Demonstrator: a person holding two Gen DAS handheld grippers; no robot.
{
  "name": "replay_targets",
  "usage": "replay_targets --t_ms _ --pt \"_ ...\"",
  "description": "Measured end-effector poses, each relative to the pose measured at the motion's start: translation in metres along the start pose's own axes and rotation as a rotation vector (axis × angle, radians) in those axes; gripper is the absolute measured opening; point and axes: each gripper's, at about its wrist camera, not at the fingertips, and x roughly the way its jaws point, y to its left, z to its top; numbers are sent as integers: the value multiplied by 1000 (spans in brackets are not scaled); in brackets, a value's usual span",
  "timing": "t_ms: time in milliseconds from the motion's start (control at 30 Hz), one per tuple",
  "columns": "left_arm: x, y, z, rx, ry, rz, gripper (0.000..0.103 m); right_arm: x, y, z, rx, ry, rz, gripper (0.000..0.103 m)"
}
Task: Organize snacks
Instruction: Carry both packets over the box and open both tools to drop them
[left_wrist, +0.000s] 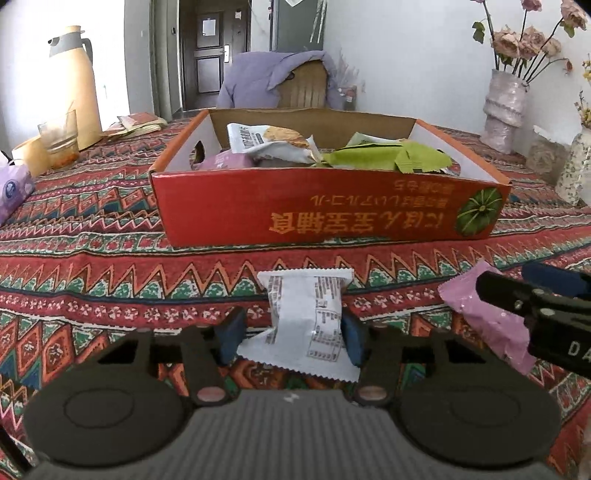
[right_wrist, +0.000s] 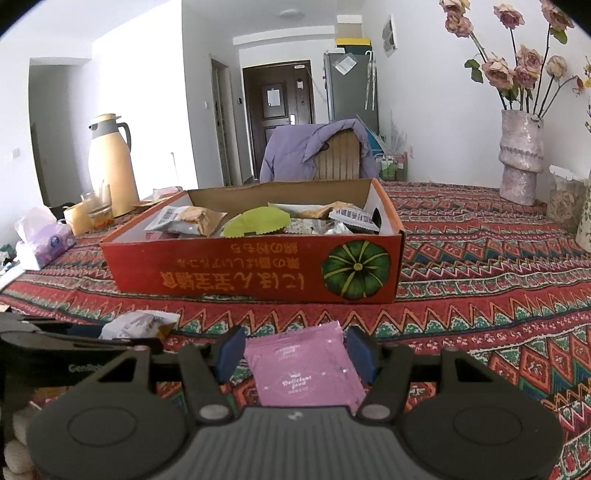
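A white snack packet lies on the patterned tablecloth between the jaws of my left gripper. The right pad rests against it, while the left pad stands a little off its narrow middle. My right gripper is shut on a pink snack packet, with both blue pads against its sides. In the left wrist view the same pink packet and right gripper appear at the right. Behind both stands an open red cardboard box holding several snack packets, white and green among them.
A cream thermos, a glass and a purple tissue pack stand at the far left. A vase of dried roses stands at the far right. A chair draped with a purple jacket is behind the table.
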Motion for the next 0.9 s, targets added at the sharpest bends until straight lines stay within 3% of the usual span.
replay_targets --t_ms 100,167,200,333,467,900 --pt "-2 0 -1 3 -4 -14 54 0 1 -1 -11 12 5 64" --pt "-3 1 -1 -2 -5 -18 54 1 2 -2 -33 28 1 85" --pt "-4 1 -2 -6 -7 -21 54 2 3 -3 -55 43 -3 87" --pt "-10 1 -2 1 -25 -26 54 13 3 -6 -91 105 -27 83" --pt "-15 0 -3 6 -37 -37 54 20 -1 -9 -82 133 -10 61" --pt "-28 7 -6 -17 -65 -58 54 3 3 -8 -80 70 28 61"
